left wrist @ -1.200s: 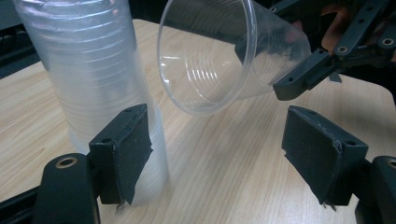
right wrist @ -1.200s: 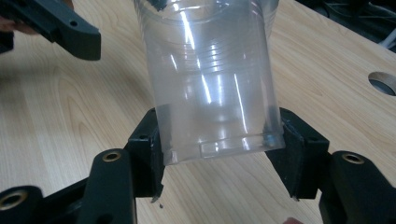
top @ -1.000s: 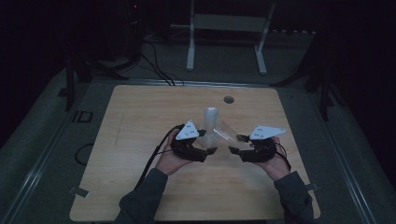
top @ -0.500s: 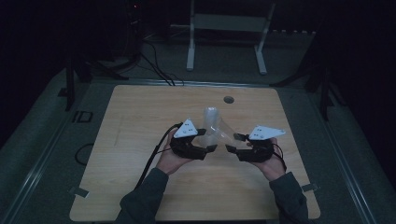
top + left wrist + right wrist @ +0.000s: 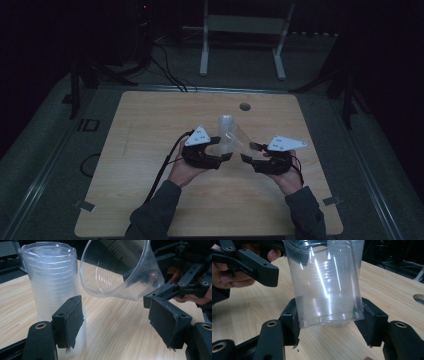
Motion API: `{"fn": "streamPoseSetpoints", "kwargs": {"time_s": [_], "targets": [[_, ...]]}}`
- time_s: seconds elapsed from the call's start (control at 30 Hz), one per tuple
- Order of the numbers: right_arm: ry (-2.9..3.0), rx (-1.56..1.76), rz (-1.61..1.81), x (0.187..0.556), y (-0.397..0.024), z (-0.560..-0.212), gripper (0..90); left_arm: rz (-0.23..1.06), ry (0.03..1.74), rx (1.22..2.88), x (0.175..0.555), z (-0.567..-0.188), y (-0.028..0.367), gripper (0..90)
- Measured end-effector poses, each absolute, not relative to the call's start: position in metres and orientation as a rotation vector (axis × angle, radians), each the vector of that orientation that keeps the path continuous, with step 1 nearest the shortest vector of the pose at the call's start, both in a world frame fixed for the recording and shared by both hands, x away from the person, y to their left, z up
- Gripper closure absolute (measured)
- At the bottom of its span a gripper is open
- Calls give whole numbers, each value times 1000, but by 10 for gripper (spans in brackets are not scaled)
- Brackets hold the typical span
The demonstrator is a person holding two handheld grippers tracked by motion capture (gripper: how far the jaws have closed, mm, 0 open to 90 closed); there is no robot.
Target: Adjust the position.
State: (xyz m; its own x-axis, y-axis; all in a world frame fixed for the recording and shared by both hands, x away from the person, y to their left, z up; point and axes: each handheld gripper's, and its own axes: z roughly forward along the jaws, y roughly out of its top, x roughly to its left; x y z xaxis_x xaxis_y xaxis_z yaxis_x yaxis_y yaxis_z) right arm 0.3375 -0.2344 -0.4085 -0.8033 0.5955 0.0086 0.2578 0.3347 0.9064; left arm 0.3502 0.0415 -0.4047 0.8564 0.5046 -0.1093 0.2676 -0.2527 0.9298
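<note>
The right gripper (image 5: 329, 327) gripped a single clear cup (image 5: 324, 287) by its base, tilted above the table (image 5: 150, 130). The left gripper (image 5: 120, 327) stood wide open, holding nothing, with the cup stack (image 5: 52, 287) just beyond its left jaw.

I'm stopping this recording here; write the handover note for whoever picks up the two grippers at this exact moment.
Right gripper: shut on the single clear plastic cup near its base, cup tilted, mouth facing the left gripper, lifted off the wooden table.
Left gripper: open, one pad beside the stack of clear plastic cups, not clamped on it.
The stack stands upright, mouth up, near the table's middle.
Done: one cup is apart from the stack and in the right gripper.
Left, as I judge it: set that cup down on the table, then go on with the stack. Whether cups are being separated or nested I cannot tell.
</note>
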Motion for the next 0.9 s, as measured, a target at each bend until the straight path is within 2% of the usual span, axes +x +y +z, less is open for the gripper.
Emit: {"fn": "streamPoseSetpoints", "kwargs": {"time_s": [0.9], "targets": [[2125,849,1502,334,-230,-420,421,214,645,1771,353,-402,29,261]]}}
